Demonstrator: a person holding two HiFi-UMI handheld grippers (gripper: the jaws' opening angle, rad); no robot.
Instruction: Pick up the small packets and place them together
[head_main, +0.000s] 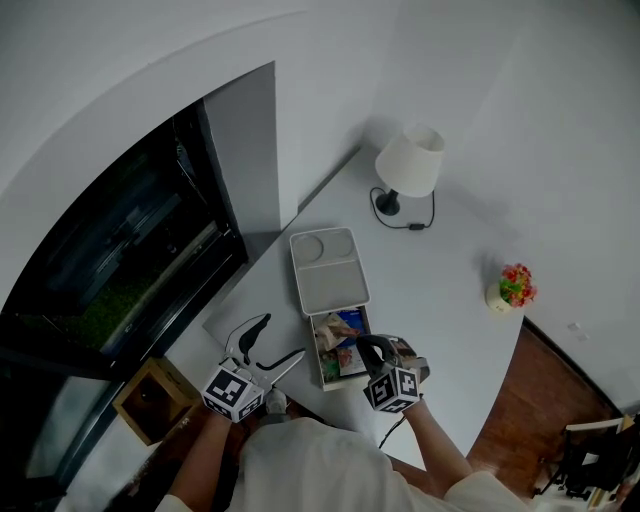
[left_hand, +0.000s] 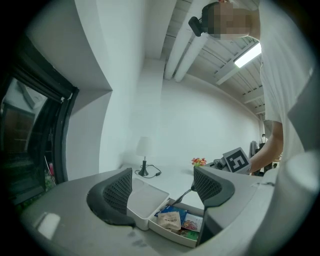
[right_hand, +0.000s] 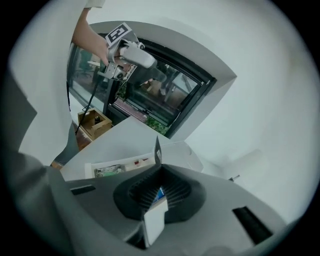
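On the white tabletop (head_main: 440, 270) a white box (head_main: 316, 362) holds the small packets (head_main: 340, 335) in a loose heap: a tan one on top, a blue one behind it, and green and red ones near the front. An empty white tray (head_main: 330, 285) lies end to end against the box, on the side toward the lamp (head_main: 410, 162). The right claw (head_main: 364, 348) hangs over the box's near right corner. The right gripper view shows what the head view does not: the right claw is closed tight on a thin packet (right_hand: 154, 220), held edge-on. One pointed corner pokes past the tips, and a strip of blue shows between the pads. That view also takes in the left gripper held in front of a dark window (right_hand: 165, 95), and a cardboard box (right_hand: 94, 122) on the floor. The left gripper view shows the left claw (left_hand: 162, 187) with its jaws wide apart and nothing between them. Through the gap it shows tray, box, lamp and a flower pot (left_hand: 199, 161). The left hand holds its gripper nearly level at the tabletop's edge, left of the box. The right hand tips its gripper downward.
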